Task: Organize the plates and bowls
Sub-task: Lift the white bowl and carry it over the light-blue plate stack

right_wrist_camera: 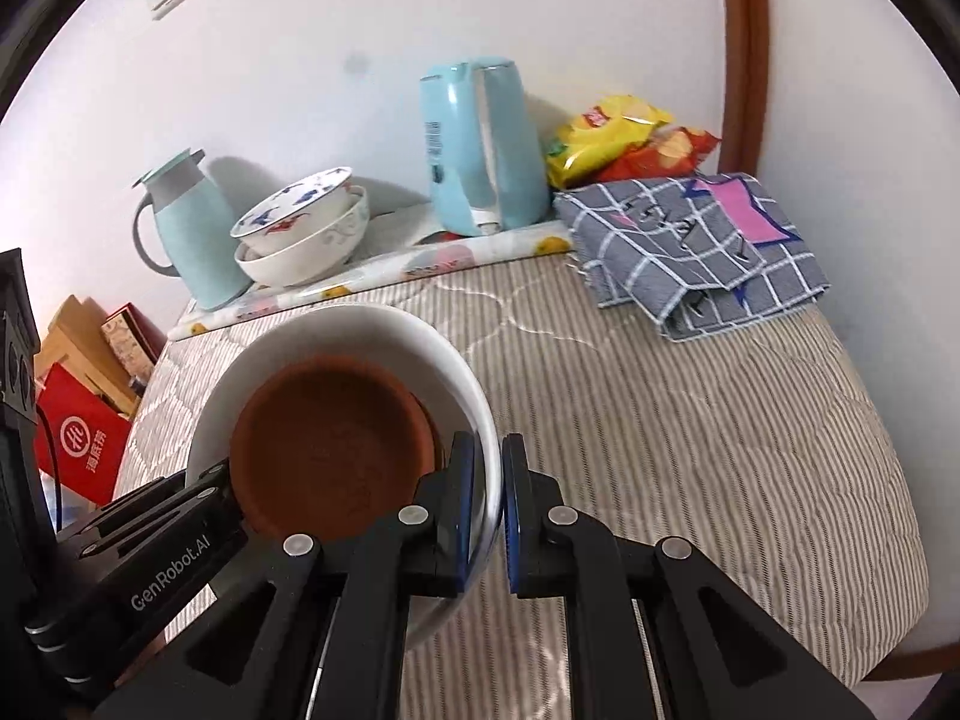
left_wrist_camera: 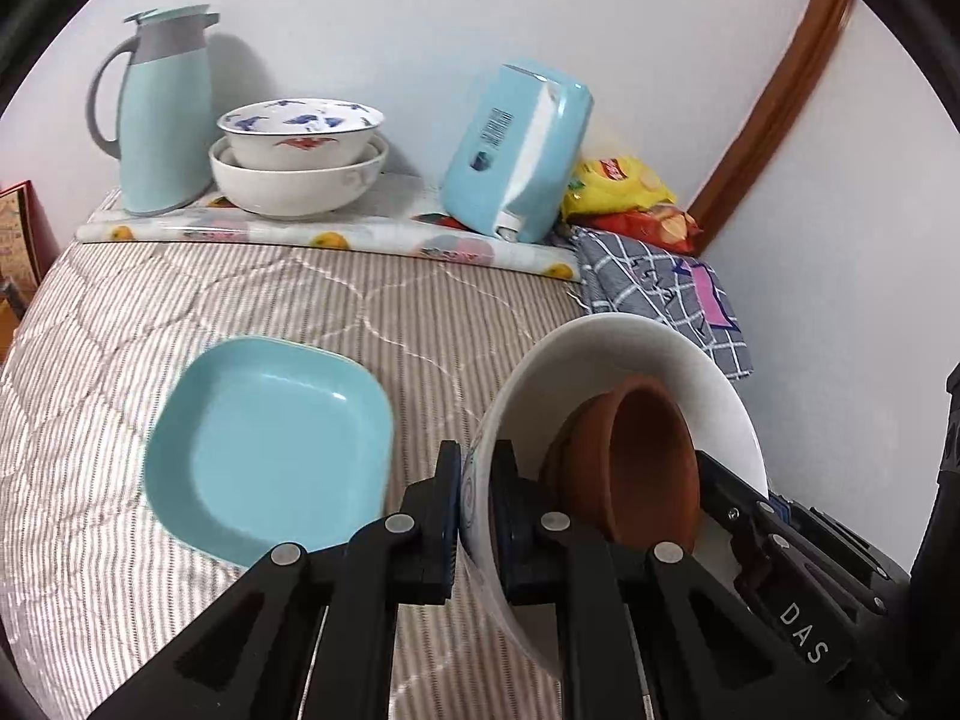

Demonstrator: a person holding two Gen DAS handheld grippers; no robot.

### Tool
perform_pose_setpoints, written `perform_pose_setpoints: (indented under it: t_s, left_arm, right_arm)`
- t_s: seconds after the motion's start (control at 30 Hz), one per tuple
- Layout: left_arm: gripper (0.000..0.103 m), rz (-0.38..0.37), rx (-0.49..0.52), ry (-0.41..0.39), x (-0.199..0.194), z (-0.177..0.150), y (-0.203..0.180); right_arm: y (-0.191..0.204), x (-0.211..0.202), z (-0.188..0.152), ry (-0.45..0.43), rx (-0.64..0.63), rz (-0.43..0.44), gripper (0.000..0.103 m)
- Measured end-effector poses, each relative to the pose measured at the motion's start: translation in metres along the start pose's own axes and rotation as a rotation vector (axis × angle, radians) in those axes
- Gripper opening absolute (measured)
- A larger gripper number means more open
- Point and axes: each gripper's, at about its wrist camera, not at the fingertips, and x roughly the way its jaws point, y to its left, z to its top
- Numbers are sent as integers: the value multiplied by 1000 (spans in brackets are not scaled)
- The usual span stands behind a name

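Both grippers hold one white bowl (left_wrist_camera: 630, 354) by opposite sides of its rim, above the striped quilt. A brown clay bowl (left_wrist_camera: 651, 462) lies inside it. My left gripper (left_wrist_camera: 477, 504) is shut on the rim's left side. My right gripper (right_wrist_camera: 487, 504) is shut on the rim's right side; the white bowl (right_wrist_camera: 372, 330) and the brown bowl (right_wrist_camera: 330, 444) show in the right wrist view. A light blue square plate (left_wrist_camera: 264, 444) lies on the quilt left of the held bowl. Two stacked bowls (left_wrist_camera: 300, 150), the upper one blue-patterned, stand at the back.
At the back stand a light blue jug (left_wrist_camera: 162, 114) and a blue kettle (left_wrist_camera: 516, 156) on a fruit-print mat (left_wrist_camera: 336, 237). Snack bags (left_wrist_camera: 624, 192) and a folded checked cloth (right_wrist_camera: 696, 246) lie at the back right. Boxes (right_wrist_camera: 84, 444) stand beside the bed at left.
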Motion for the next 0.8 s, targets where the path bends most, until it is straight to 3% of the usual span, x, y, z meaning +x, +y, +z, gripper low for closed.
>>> perform_pose_setpoints:
  t_s: [0.8]
  left_arm:
    - [10, 53, -78, -16, -6, 20, 76]
  right_arm:
    - [74, 34, 10, 21, -61, 63, 9]
